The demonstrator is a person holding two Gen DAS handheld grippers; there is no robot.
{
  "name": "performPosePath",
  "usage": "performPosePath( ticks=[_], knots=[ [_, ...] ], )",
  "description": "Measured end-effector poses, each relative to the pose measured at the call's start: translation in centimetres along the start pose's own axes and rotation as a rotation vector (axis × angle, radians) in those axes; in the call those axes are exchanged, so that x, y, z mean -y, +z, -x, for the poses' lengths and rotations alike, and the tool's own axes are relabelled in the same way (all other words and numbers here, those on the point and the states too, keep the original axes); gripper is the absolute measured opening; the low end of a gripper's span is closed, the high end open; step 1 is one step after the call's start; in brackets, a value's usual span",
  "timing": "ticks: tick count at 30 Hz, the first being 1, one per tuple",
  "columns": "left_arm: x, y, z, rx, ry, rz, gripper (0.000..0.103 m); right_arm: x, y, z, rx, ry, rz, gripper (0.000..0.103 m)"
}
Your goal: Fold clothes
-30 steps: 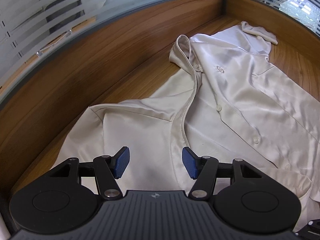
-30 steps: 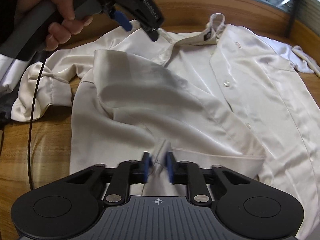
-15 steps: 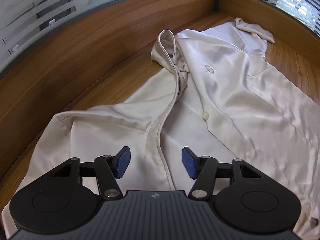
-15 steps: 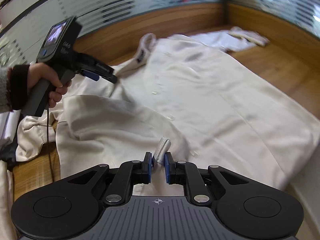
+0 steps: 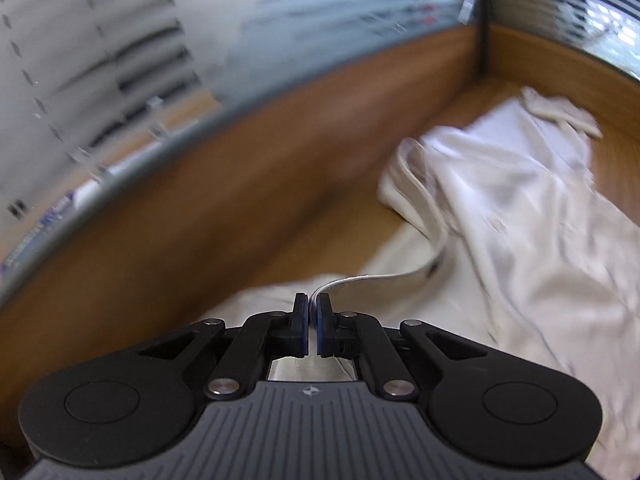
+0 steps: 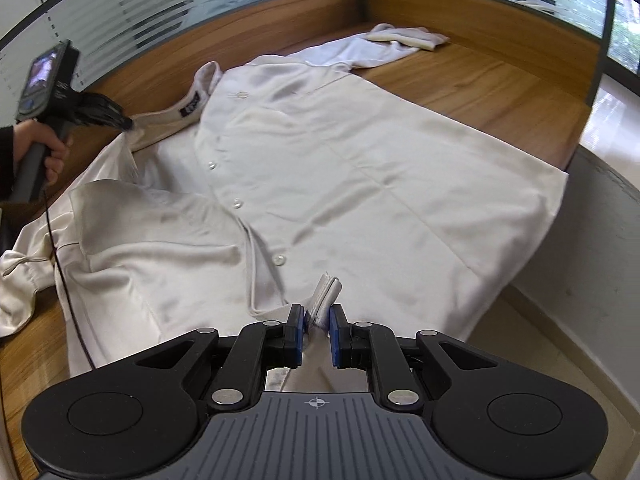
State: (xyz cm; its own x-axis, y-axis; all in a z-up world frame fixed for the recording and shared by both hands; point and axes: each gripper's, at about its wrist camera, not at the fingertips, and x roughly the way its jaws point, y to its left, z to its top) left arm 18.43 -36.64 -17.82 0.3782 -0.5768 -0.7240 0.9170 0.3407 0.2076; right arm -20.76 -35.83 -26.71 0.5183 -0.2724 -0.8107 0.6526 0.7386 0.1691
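Note:
A cream button-up shirt (image 6: 360,152) lies front up on the wooden table (image 6: 480,80), its collar (image 6: 200,92) toward the far wall. My right gripper (image 6: 316,320) is shut on a bunched bit of the front edge near the hem. In the blurred left wrist view, my left gripper (image 5: 313,308) is shut on a thin fabric edge that runs up toward the collar (image 5: 408,172). The right wrist view shows a hand holding the left gripper (image 6: 124,122), its tip at the shirt below the collar. The panel under it is still rumpled.
A wood wall panel (image 5: 200,200) with striped glass above it borders the table's far side. The far sleeve's cuff (image 6: 408,36) lies near the corner, the near sleeve (image 6: 20,280) bunched at the left. The table's edge and the floor (image 6: 580,320) are to the right.
My left gripper has closed on the shirt's front edge and shifted, blurring its view. The right gripper has carried the hem rightward, drawing the folded panel across the shirt.

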Motion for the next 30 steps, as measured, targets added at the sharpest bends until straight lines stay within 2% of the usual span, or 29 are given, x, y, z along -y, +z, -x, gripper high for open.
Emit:
performPosePath(
  ticks=[4,6,7,8,10,14,17,20,24,26,30],
  knots=[
    [-2.0,1.8,-0.9,-0.007,0.071,0.068,0.004,0.5,-0.3,-0.3,-0.022,-0.015,-0.008,0.015],
    [-2.8,2.5,-1.1,-0.019,0.071,0.088,0.007,0.6,-0.5,-0.5,-0.037,-0.019,-0.011,0.015],
    [-3.1,2.8,-1.0,-0.026,0.059,0.091,0.013,0.6,-0.6,-0.7,-0.045,-0.02,-0.012,0.015],
    [-3.3,3.0,-0.8,-0.029,0.048,0.092,0.03,0.6,-0.7,-0.8,-0.05,-0.019,-0.014,0.015],
    [-3.5,3.0,-0.1,-0.026,0.031,0.084,0.044,0.6,-0.8,-1.0,-0.057,-0.015,-0.018,0.015],
    [-3.0,2.1,1.1,-0.058,-0.036,0.046,0.044,0.3,-0.8,-1.2,-0.063,-0.007,-0.017,0.015],
    [-2.1,0.2,1.3,-0.115,-0.115,0.025,0.044,0.3,-0.8,-1.3,-0.066,0.002,-0.017,0.015],
    [-0.6,-1.9,1.3,-0.154,-0.17,-0.039,0.044,0.3,-0.8,-1.3,-0.069,0.003,-0.02,0.015],
    [0.7,-4.5,0.7,-0.215,-0.184,-0.106,0.044,0.6,-0.9,-1.3,-0.072,-0.001,-0.046,0.015],
    [0.9,-5.3,-0.1,-0.252,-0.167,-0.122,0.044,0.7,-0.9,-1.3,-0.073,-0.004,-0.057,0.015],
    [0.7,-6.5,-0.3,-0.274,-0.16,-0.142,0.044,0.8,-1.1,-1.2,-0.071,-0.008,-0.069,0.015]
  ],
)
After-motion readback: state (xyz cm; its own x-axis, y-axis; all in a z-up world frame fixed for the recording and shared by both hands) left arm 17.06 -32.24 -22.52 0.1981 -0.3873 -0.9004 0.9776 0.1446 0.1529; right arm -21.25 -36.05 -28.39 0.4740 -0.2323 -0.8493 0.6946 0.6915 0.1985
